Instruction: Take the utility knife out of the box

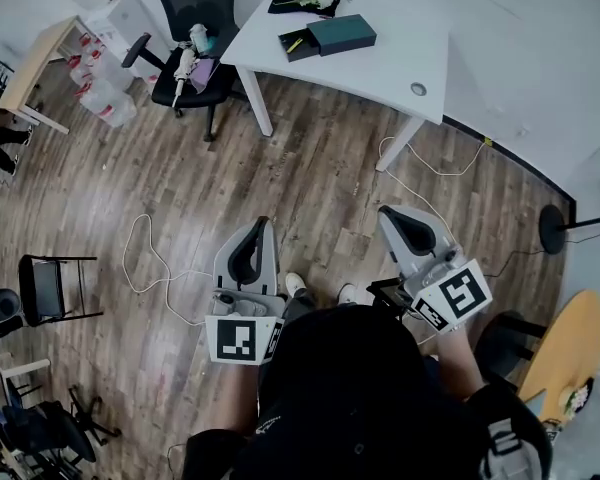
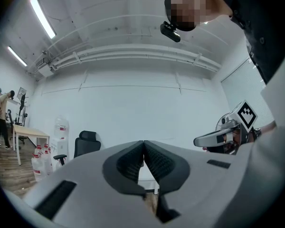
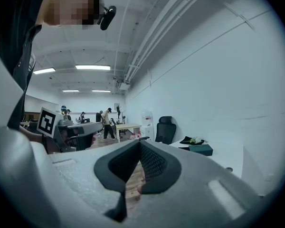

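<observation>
Far ahead on the white table (image 1: 400,38) lies a dark teal box (image 1: 342,34). Beside it is an open black tray (image 1: 302,45) holding a small yellow object, possibly the knife. The box also shows small in the right gripper view (image 3: 201,149). I stand on the wooden floor, well short of the table. My left gripper (image 1: 259,230) and my right gripper (image 1: 391,214) are held out level in front of me. In the left gripper view the left gripper (image 2: 143,144) is shut with nothing in it. The right gripper (image 3: 139,143) is shut and empty too.
A black cloth (image 1: 302,0) with something pale on it lies on the table's far side. A black office chair (image 1: 194,28) and water bottles (image 1: 102,96) stand left of the table. A white cable (image 1: 145,266) loops over the floor. A round wooden table (image 1: 570,353) is at the right.
</observation>
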`<state>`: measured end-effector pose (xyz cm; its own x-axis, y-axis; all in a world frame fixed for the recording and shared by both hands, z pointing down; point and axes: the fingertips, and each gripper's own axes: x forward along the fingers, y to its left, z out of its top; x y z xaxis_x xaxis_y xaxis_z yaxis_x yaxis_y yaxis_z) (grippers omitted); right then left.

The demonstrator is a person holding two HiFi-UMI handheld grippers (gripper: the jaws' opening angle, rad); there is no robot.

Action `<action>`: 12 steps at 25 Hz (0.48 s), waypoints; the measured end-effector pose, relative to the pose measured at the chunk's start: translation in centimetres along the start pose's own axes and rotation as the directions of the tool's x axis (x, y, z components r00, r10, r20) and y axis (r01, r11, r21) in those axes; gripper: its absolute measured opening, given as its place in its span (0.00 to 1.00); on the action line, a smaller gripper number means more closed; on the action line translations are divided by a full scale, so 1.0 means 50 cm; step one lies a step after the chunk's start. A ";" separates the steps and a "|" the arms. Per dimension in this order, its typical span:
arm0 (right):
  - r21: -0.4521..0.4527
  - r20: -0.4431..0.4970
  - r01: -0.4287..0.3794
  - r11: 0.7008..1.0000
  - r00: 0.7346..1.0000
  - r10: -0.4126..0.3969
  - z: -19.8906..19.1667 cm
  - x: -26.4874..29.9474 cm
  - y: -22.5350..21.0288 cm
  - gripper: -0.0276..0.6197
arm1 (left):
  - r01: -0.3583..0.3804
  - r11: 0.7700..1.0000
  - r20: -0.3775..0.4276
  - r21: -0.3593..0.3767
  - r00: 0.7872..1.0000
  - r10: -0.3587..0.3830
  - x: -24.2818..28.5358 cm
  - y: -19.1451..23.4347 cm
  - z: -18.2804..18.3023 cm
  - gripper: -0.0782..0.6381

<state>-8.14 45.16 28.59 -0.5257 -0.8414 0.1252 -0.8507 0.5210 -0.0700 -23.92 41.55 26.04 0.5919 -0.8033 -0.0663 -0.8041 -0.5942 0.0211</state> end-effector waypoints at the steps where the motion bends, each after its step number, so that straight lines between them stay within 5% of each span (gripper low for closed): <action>1: 0.004 0.006 0.003 1.000 1.000 -0.003 0.002 0.010 0.004 0.05 | 0.003 1.000 0.003 0.001 1.000 -0.003 0.002 0.011 0.000 0.12; 12: 0.023 0.063 0.079 0.997 0.995 -0.080 0.028 0.124 0.026 0.05 | 0.026 0.999 0.053 0.032 0.998 -0.028 0.010 0.160 0.016 0.12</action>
<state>-12.52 40.40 27.90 -0.4553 -0.8878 0.0675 -0.8893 0.4498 -0.0828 -30.08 36.41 25.39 0.6101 -0.7833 -0.1192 -0.7898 -0.6132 -0.0127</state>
